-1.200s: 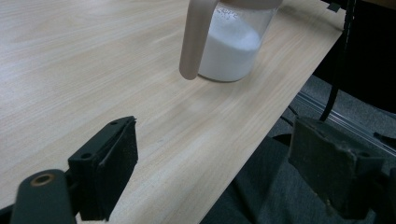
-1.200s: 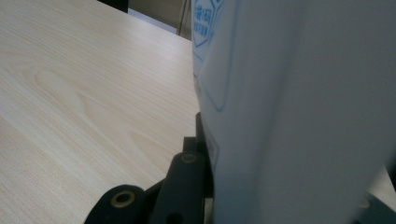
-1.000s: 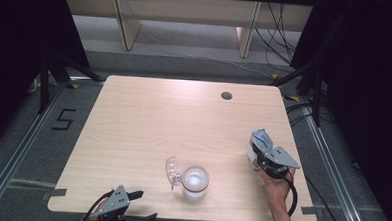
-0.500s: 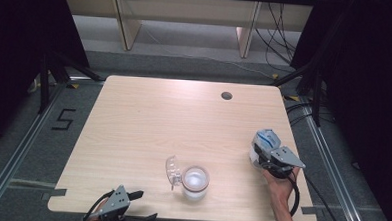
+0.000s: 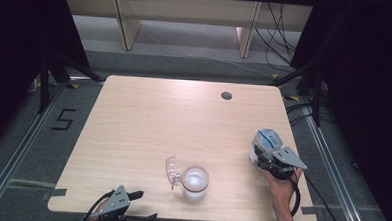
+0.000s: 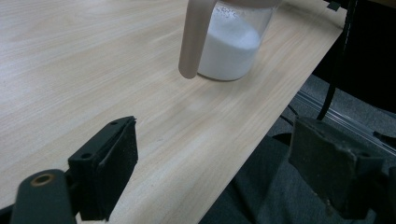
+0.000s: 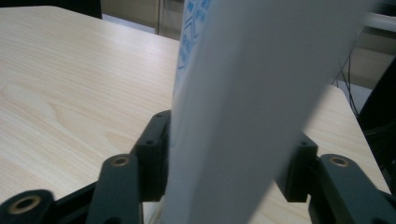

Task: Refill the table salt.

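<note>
A white pouch with blue print point(image 5: 265, 140) stands near the table's right edge. It rises between the jaws of my right gripper point(image 5: 260, 154), which have just been opening; in the right gripper view the pouch point(image 7: 243, 93) fills the gap between the black pads, and I see no pinch on it. A glass jar of white powder point(image 5: 196, 182) stands near the front edge, its clear lid point(image 5: 173, 169) flipped open to its left. My left gripper point(image 5: 142, 206) hangs open at the front edge, left of the jar point(image 6: 233, 46), with nothing between its jaws.
The wooden table point(image 5: 158, 119) has a round cable hole point(image 5: 226, 96) at the back right. Its front edge point(image 6: 243, 154) runs between the left gripper's jaws. Cables lie on the floor to the right point(image 5: 304, 110).
The right gripper's jaws stand wider around the pouch than a second ago. Both hands and the jar have stayed in place.
</note>
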